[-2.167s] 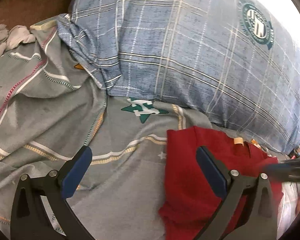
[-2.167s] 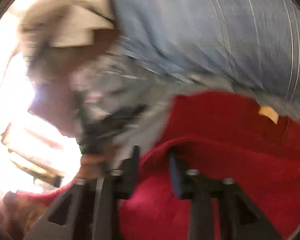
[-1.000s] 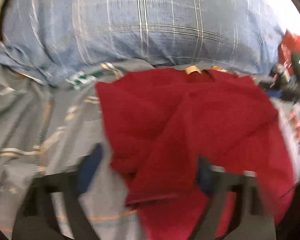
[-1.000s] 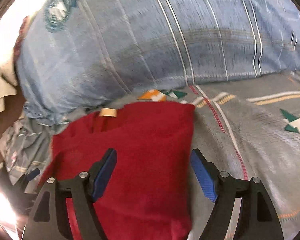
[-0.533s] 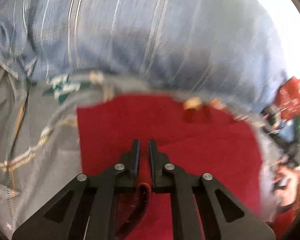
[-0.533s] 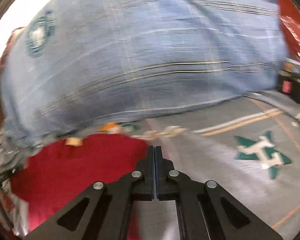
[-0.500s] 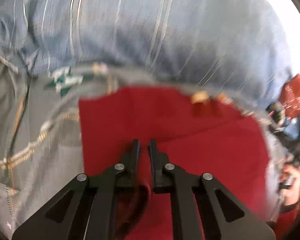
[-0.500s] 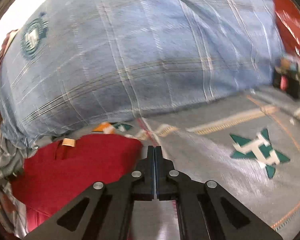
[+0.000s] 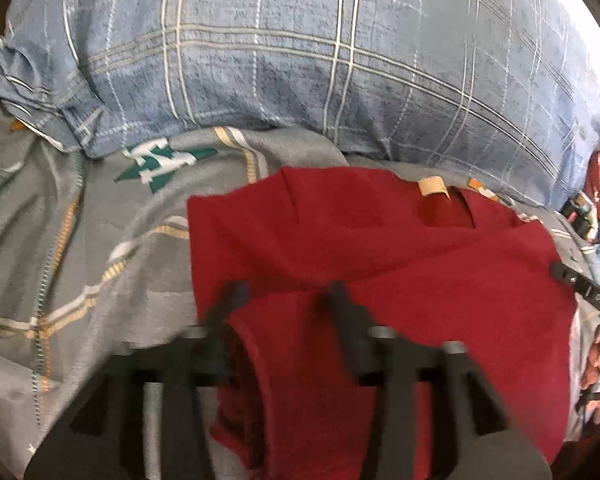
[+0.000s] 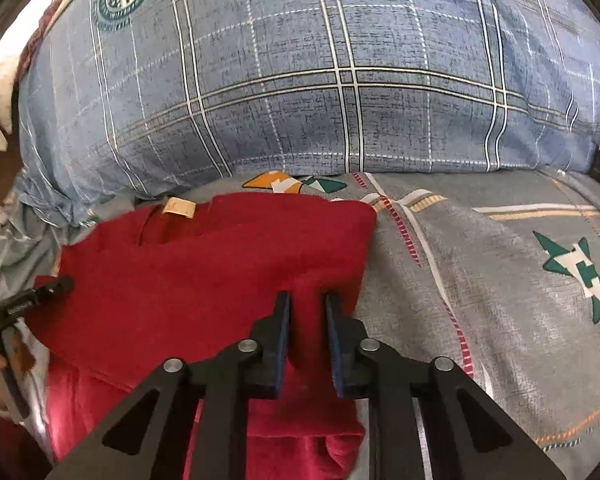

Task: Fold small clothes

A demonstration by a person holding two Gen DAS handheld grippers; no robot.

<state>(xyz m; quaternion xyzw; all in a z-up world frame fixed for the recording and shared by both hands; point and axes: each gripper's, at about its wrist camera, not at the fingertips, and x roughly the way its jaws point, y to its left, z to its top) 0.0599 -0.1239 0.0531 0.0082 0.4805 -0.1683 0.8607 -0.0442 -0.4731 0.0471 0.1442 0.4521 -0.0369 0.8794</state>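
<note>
A small red garment (image 9: pixel 380 264) with a tan neck label (image 9: pixel 431 186) lies partly folded on the grey patterned bedsheet (image 9: pixel 80 264), below a blue plaid pillow. My left gripper (image 9: pixel 284 292) is blurred, its jaws part open over the garment's lower left fold. In the right wrist view the red garment (image 10: pixel 204 272) lies at centre left. My right gripper (image 10: pixel 307 304) has its jaws narrowly apart with a ridge of red cloth between them, near the garment's right edge.
The blue plaid pillow (image 10: pixel 320 80) fills the back of both views. The grey sheet with green star prints (image 10: pixel 500 280) extends to the right. The other gripper's tip (image 10: pixel 40 294) shows at the left edge. Clutter (image 9: pixel 596 184) lies at the bed's far side.
My left gripper was shut half a second ago and its jaws have now spread apart. My right gripper was shut beside the garment and now stands slightly open over its right edge with cloth between the jaws.
</note>
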